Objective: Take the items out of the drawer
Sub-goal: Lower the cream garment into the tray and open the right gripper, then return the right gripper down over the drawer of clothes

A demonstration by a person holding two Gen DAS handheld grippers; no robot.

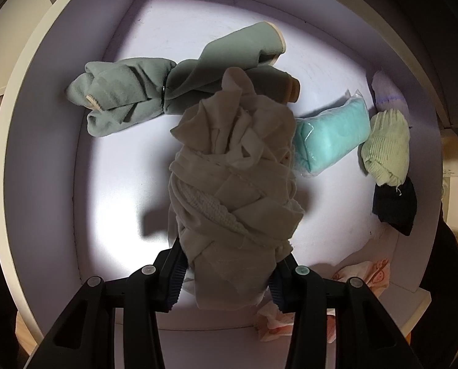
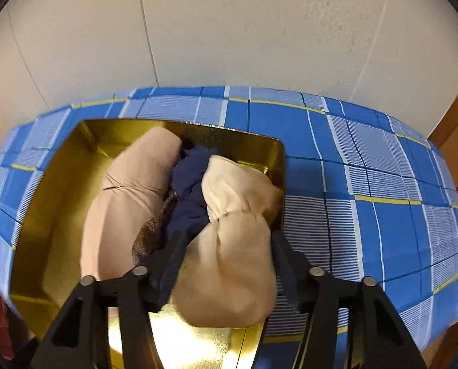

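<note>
In the left wrist view my left gripper (image 1: 229, 264) is shut on a rolled beige-grey cloth bundle (image 1: 232, 166), held above the floor of the white drawer (image 1: 112, 184). Below it in the drawer lie sage-green garments (image 1: 121, 98), a teal cloth in clear wrap (image 1: 330, 135), a pale green ribbed sock (image 1: 386, 147) and a black item (image 1: 395, 206). In the right wrist view my right gripper (image 2: 229, 240) stands open over a gold tray (image 2: 59, 215). A tan bundle (image 2: 235, 246) sits loose between its fingers, beside a navy cloth (image 2: 189, 196) and a pinkish roll (image 2: 130, 190).
A pink patterned cloth (image 1: 364, 276) lies at the drawer's near right corner and a white item (image 1: 386, 89) at its far right wall. The gold tray rests on a blue plaid cloth (image 2: 367, 184) against a pale wall (image 2: 229, 30).
</note>
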